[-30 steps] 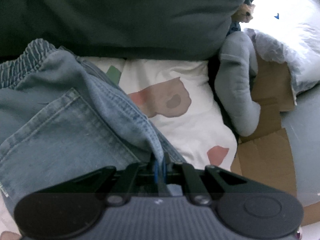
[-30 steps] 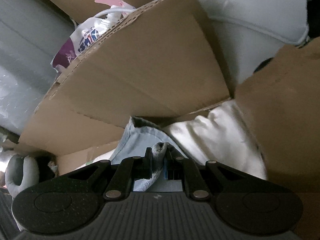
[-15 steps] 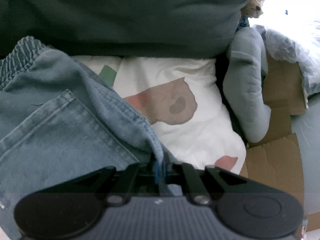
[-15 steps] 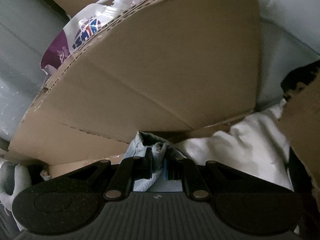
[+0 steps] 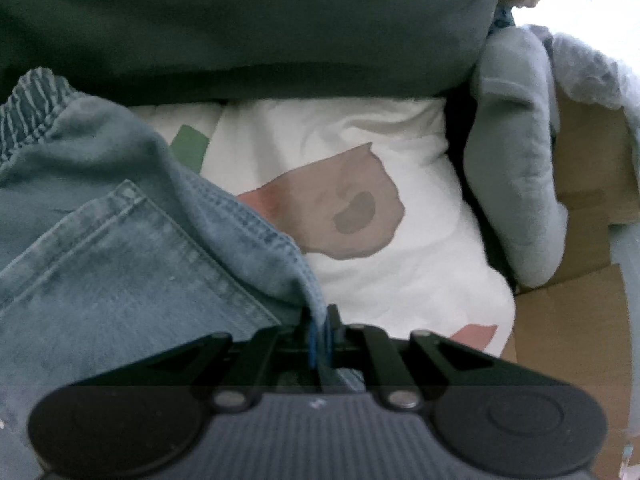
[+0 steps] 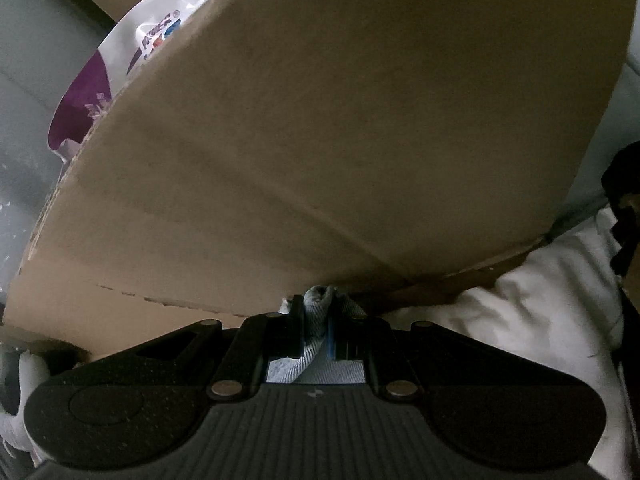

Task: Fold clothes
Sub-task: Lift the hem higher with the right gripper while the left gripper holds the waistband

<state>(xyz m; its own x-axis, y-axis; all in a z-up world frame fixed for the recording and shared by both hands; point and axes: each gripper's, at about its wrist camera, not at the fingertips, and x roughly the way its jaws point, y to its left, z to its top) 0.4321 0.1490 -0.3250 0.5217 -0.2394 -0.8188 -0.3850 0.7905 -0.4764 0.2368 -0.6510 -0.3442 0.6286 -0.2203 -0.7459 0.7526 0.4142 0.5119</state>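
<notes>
Jeans (image 5: pixel 120 264) pinched in both tools, left (image 5: pixel 320 322) and right (image 6: pixel 316 312); bag (image 6: pixel 116 76) lettering unreadable

denim garment (image 5: pixel 120 264) cut off at left edge, cardboard box (image 6: pixel 340 140) hiding everything behind it

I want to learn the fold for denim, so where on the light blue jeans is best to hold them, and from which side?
Best at a stitched edge of the light blue jeans, as the left gripper does now: jaws shut on the doubled hem, coming from the open side over the white printed quilt. The seam looks thick and stiff, so it probably slips less than the flat pocket panel.
</notes>
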